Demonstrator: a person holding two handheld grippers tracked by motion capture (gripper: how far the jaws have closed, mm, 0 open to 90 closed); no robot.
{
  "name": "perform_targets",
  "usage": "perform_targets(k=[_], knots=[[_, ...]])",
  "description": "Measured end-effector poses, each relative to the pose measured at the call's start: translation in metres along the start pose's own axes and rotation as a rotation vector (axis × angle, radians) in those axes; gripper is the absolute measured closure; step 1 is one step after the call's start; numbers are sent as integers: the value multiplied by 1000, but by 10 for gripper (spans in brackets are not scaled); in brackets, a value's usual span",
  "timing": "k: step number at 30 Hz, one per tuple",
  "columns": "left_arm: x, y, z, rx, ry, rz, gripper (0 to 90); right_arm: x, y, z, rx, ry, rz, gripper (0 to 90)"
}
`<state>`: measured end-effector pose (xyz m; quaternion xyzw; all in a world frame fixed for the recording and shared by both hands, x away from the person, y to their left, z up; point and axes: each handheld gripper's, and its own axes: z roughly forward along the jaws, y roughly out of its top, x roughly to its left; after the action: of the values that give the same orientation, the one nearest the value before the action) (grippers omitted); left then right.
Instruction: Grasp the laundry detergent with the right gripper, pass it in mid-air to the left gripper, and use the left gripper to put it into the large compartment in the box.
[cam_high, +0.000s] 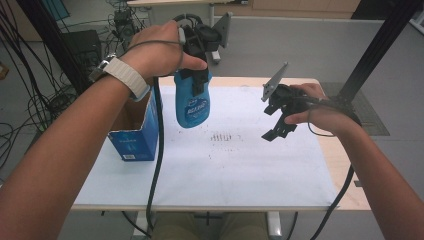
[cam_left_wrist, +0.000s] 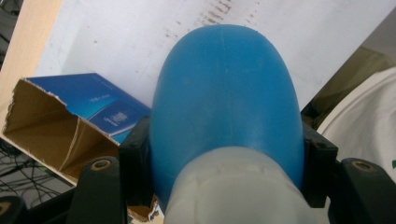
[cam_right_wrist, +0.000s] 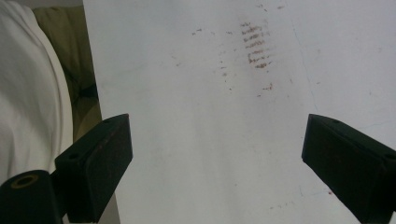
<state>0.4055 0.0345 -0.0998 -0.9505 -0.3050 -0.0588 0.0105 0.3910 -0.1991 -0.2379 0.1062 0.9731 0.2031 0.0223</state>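
Note:
A blue plastic bottle (cam_high: 192, 105) with a pale cap end hangs upside-down above the white sheet (cam_high: 225, 170), and my left gripper (cam_high: 195, 80) is shut on it near the neck. In the left gripper view the bottle (cam_left_wrist: 224, 107) sits between both black jaws, its rounded base pointing away. An open blue carton (cam_high: 134, 132) stands at the table's left, just below and left of the bottle; its brown inside (cam_left_wrist: 51, 126) shows. My right gripper (cam_high: 277, 127) hovers over the sheet's right half, open, with nothing between its jaws (cam_right_wrist: 217, 158).
The white sheet (cam_right_wrist: 210, 93) bears a patch of reddish-brown marks (cam_right_wrist: 256, 49) near its middle. Bare wood shows along the table's right edge (cam_high: 345, 165). Cables trail from both grippers over the front edge. A black frame post (cam_high: 380, 45) rises at the back right.

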Motion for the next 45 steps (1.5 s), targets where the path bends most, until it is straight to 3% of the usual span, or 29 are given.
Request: perform_targets(k=[4, 11, 15, 29, 41, 45], knots=[[6, -2, -4, 1, -3, -65, 376, -1, -1, 2, 24, -9, -2, 88], [12, -6, -9, 1, 8, -131, 375, -3, -6, 2, 49, -11, 0, 89], [15, -6, -11, -12, 13, -202, 375, -4, -8, 1, 57, -12, -2, 89], [29, -13, -15, -32, 5, -351, 375, -11, -13, 5, 72, -6, -8, 91], [49, -35, -22, -47, 23, -512, 375, -14, -14, 8, 87, 3, -9, 90], [57, -42, -24, -23, 24, -534, 375, -15, -13, 9, 86, 6, -13, 91]])
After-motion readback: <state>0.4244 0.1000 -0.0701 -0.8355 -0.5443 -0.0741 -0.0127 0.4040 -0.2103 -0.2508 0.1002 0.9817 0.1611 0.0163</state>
